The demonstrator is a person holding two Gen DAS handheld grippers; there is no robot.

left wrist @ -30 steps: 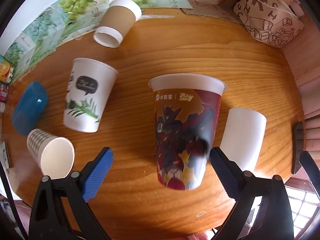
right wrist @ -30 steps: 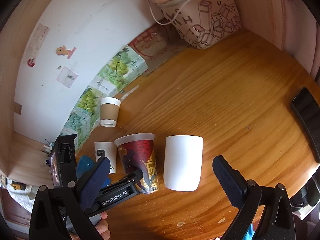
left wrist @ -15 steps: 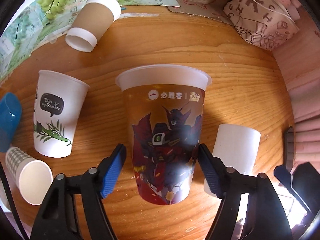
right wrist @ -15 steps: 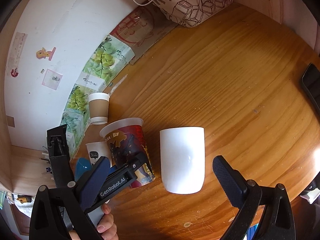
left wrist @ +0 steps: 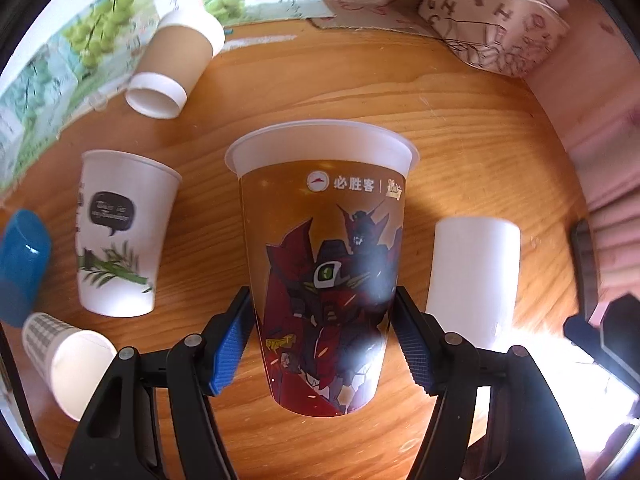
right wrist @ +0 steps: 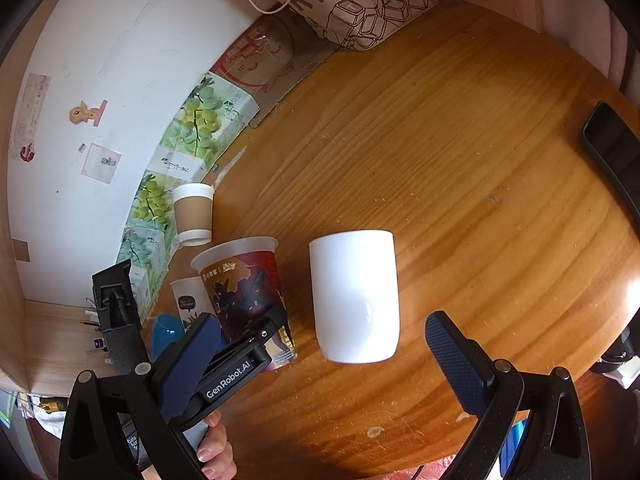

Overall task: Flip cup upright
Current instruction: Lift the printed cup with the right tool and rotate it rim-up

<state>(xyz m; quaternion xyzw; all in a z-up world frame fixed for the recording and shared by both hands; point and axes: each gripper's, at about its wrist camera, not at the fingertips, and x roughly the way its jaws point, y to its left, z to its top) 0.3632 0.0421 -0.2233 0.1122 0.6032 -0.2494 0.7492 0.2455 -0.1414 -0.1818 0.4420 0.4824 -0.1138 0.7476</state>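
Note:
A tall robot-print cup [left wrist: 324, 264] lies on its side on the wooden table [left wrist: 460, 128], rim away from me. My left gripper [left wrist: 322, 344] has closed around its lower body, both pads touching the cup's sides. It also shows in the right wrist view [right wrist: 244, 300], with the left gripper [right wrist: 236, 356] on it. A plain white cup [right wrist: 354, 296] lies on its side just right of it; it also shows in the left wrist view [left wrist: 472, 280]. My right gripper [right wrist: 320, 364] is open and empty, its fingers spread in front of the white cup's base.
Other cups lie on their sides at the left: a white bamboo-print cup [left wrist: 120, 232], a brown-sleeved cup [left wrist: 176, 68], a blue cup [left wrist: 20, 264] and a checked cup [left wrist: 68, 360]. Boxes [left wrist: 100, 40] and a printed bag [left wrist: 492, 16] line the back. A phone [right wrist: 612, 148] lies at the right.
My left gripper moved forward around the robot-print cup and its fingers closed from wide open onto the cup's sides. My right gripper drew closer to the white cup, still open.

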